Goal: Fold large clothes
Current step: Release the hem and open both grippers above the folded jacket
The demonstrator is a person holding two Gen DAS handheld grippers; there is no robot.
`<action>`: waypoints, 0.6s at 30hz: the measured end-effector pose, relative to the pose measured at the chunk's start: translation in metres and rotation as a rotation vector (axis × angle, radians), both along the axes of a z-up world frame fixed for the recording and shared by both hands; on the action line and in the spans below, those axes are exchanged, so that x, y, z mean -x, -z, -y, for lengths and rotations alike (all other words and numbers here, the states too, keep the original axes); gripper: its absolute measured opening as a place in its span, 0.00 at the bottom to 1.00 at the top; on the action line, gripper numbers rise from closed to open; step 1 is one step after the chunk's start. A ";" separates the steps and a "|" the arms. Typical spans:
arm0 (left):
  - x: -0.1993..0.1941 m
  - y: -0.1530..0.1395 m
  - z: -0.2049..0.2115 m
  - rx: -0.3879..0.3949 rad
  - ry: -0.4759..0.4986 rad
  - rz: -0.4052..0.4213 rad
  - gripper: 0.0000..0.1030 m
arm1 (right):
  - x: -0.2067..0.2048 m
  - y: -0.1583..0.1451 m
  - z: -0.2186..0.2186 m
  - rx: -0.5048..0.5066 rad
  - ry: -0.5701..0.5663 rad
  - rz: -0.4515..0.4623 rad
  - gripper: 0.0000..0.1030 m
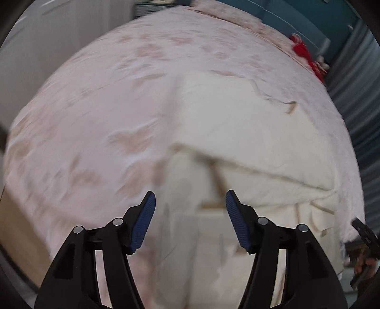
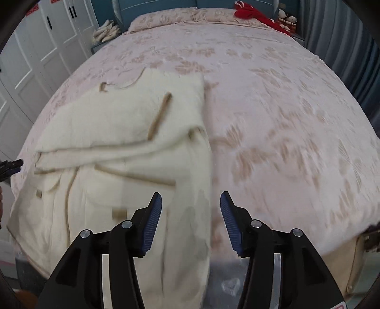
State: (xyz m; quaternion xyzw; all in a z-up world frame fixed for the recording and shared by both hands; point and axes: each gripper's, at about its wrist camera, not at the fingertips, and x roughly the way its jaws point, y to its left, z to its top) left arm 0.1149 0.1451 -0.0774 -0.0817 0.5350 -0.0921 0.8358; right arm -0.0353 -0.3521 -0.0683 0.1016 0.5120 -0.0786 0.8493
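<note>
Cream garment (image 2: 123, 133) with tan trim lies partly folded on my bed's pink floral bedspread (image 2: 273, 114), its upper part doubled over and its lower end trailing over the near edge. My left gripper (image 1: 190, 202) hangs above the garment's lower part with jaws parted, nothing between the blue pads. My right gripper (image 2: 191, 202) hovers over the garment's right edge, likewise spread and gripping nothing. Red cloth (image 2: 249, 12) sits by the pillows (image 2: 166, 19) at the far end, white wardrobe doors (image 2: 42, 47) stand to the left
</note>
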 end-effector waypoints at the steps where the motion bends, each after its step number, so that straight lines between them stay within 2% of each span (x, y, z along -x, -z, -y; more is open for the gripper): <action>1: 0.005 -0.003 0.000 0.025 -0.002 0.020 0.57 | 0.002 -0.005 0.000 -0.018 0.012 0.024 0.49; 4: -0.007 -0.014 0.027 0.064 0.031 0.065 0.57 | -0.029 -0.021 -0.011 -0.133 0.029 0.135 0.49; 5: -0.017 -0.021 0.045 0.087 0.063 0.094 0.57 | -0.044 -0.024 -0.018 -0.158 0.017 0.157 0.45; 7: -0.038 -0.032 0.081 0.084 0.114 0.143 0.57 | -0.090 -0.030 -0.043 -0.176 -0.037 0.210 0.38; 8: -0.057 -0.038 0.107 0.081 0.150 0.171 0.55 | -0.103 -0.030 -0.050 -0.177 -0.056 0.215 0.30; 9: -0.071 -0.039 0.123 0.080 0.168 0.184 0.54 | -0.129 -0.027 -0.063 -0.183 -0.081 0.220 0.18; 12: -0.121 -0.032 0.173 0.057 0.199 0.183 0.45 | -0.201 -0.009 -0.088 -0.233 -0.114 0.188 0.03; 15: -0.167 -0.012 0.220 -0.025 0.243 0.159 0.43 | -0.271 0.017 -0.104 -0.207 -0.111 0.138 0.03; 18: -0.212 0.019 0.247 -0.103 0.261 0.123 0.43 | -0.319 0.038 -0.116 -0.192 -0.114 0.091 0.03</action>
